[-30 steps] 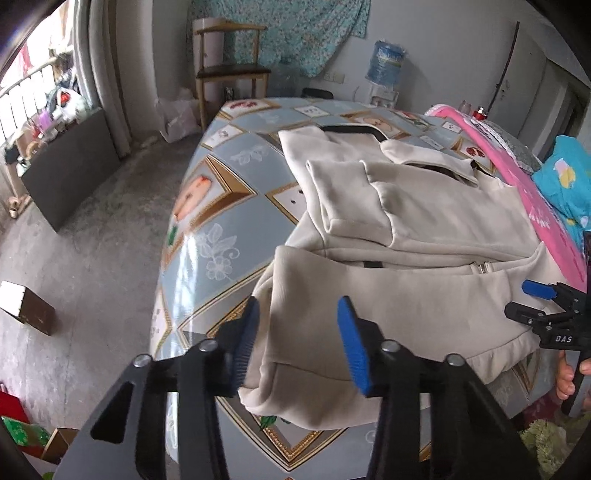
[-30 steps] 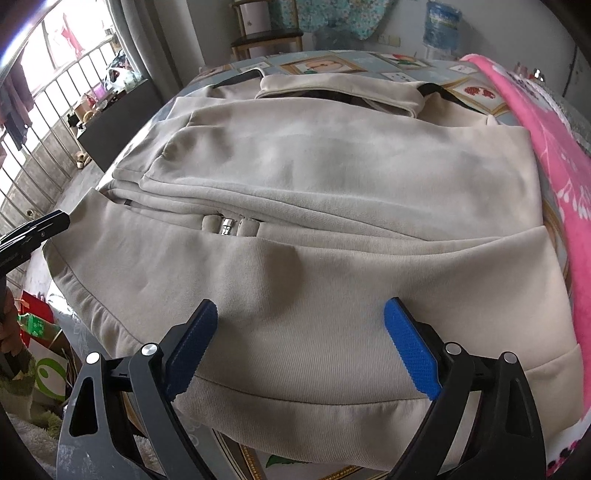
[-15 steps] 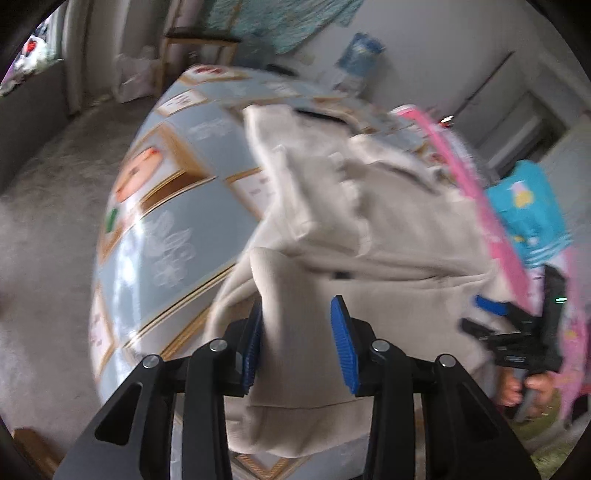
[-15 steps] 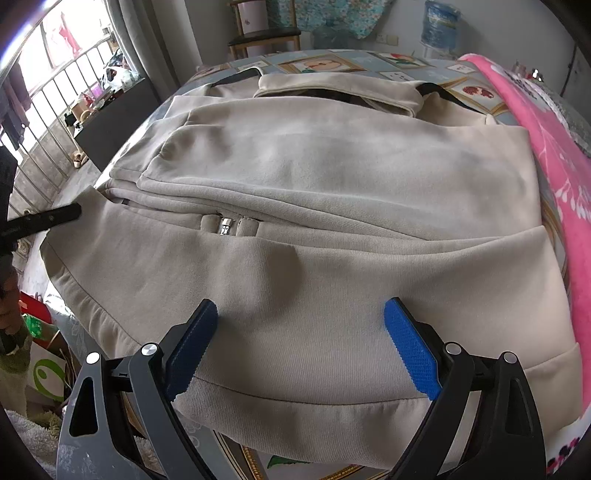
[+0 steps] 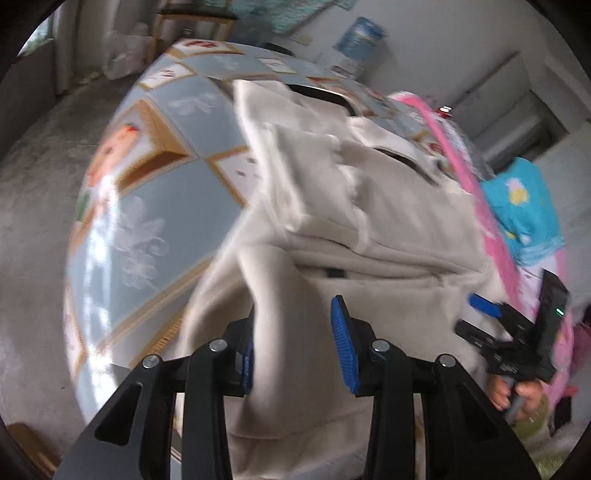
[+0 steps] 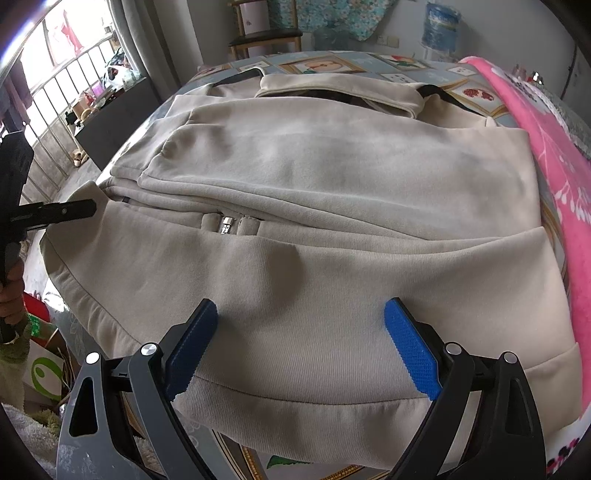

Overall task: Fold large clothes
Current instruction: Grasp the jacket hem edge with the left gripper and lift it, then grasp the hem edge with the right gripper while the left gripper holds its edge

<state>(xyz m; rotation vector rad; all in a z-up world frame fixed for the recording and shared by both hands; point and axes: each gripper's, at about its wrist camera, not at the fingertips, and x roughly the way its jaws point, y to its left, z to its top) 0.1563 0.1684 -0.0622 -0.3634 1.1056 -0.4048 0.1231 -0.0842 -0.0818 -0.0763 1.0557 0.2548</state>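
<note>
**Lying half-folded on the table, a jacket meets both grippers at its hem**

Spread across a table (image 6: 476, 92) covered by a patterned blue cloth, a beige jacket (image 6: 332, 177) is seen with its sleeves folded in over the body and its collar toward the far end. A metal zipper pull (image 6: 227, 224) shows in the middle, where the lower front panel meets the folded layers. The hem runs along the near edge of the table and hangs slightly over it.

The left gripper (image 5: 291, 350) is placed at the jacket's near-left corner. A raised fold of the beige fabric stands between its blue pads (image 5: 341, 347). The left pad is largely covered by the cloth, while a narrow gap seems to remain beside the right pad; the view is blurred, so whether the fold is actually pinched cannot be told. In the right wrist view only the black tip of this gripper is seen, at the jacket's left edge, with a hand (image 6: 13, 295) below it.

The right gripper (image 6: 299, 347) is held over the lower panel, just above the hem band, near the middle of the hem. Its jaws are spread wide and nothing is grasped; the fabric lies flat below and between the pads (image 6: 412, 354).

A pink blanket (image 6: 546, 155) lies along the jacket's right side, touching it. A water jug (image 6: 441, 26) and a wooden chair (image 6: 266, 33) stand beyond the far end of the table.
</note>
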